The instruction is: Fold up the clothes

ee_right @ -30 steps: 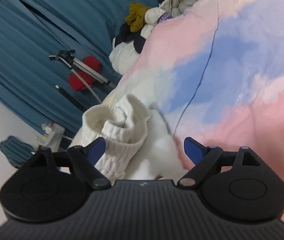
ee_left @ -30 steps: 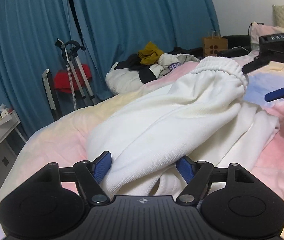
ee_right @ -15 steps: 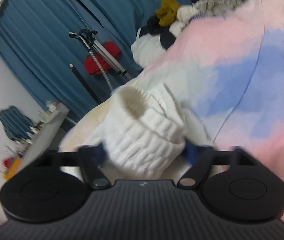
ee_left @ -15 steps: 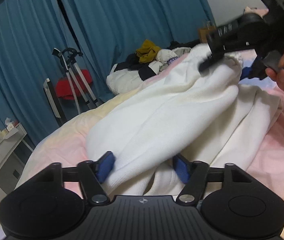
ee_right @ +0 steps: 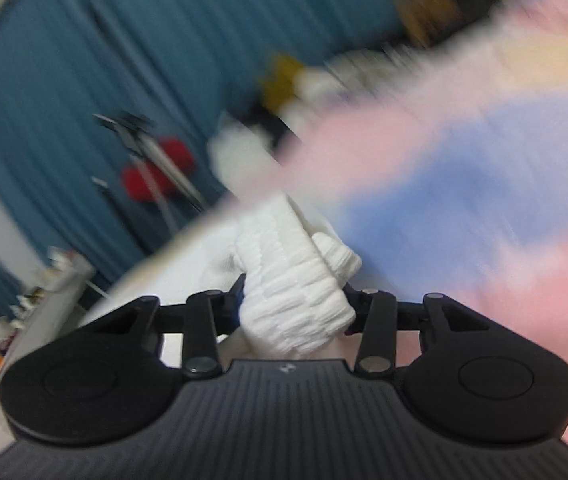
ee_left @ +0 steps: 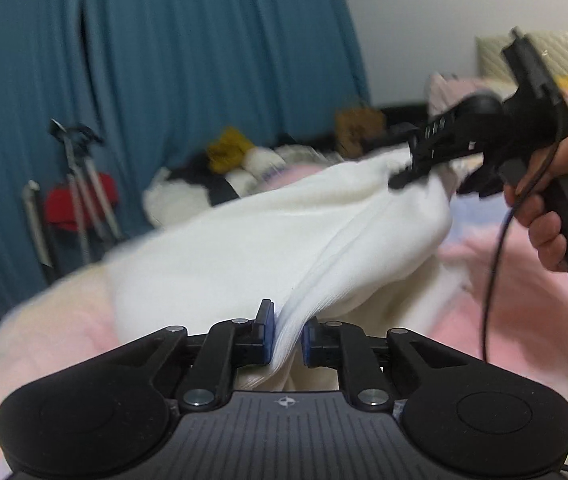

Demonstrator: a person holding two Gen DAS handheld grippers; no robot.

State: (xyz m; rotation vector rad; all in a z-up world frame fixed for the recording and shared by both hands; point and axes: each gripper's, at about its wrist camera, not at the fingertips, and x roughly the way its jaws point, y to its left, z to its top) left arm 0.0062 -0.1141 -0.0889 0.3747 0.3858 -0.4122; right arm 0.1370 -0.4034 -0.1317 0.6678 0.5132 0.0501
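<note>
White knit trousers (ee_left: 268, 240) stretch across the pastel bed cover between my two grippers. My left gripper (ee_left: 287, 334) is shut on the near end of the white fabric, which bunches between its blue pads. My right gripper (ee_right: 294, 304) is shut on the ribbed elastic waistband (ee_right: 296, 280), and it also shows in the left wrist view (ee_left: 424, 168), held by a hand at the far right and lifting that end of the trousers above the bed. Both views are motion-blurred.
A pink, blue and cream bed cover (ee_right: 464, 184) lies under the trousers. A heap of other clothes (ee_left: 236, 160) sits at the far end of the bed. A tripod with a red cloth (ee_left: 80, 192) stands by blue curtains (ee_left: 164, 60). A cluttered white desk (ee_right: 24, 320) stands at the left.
Both grippers have gone from open to shut on the trousers: the left on the near end, the right on the waistband. The fabric has been lifted and pulled taut between them.
</note>
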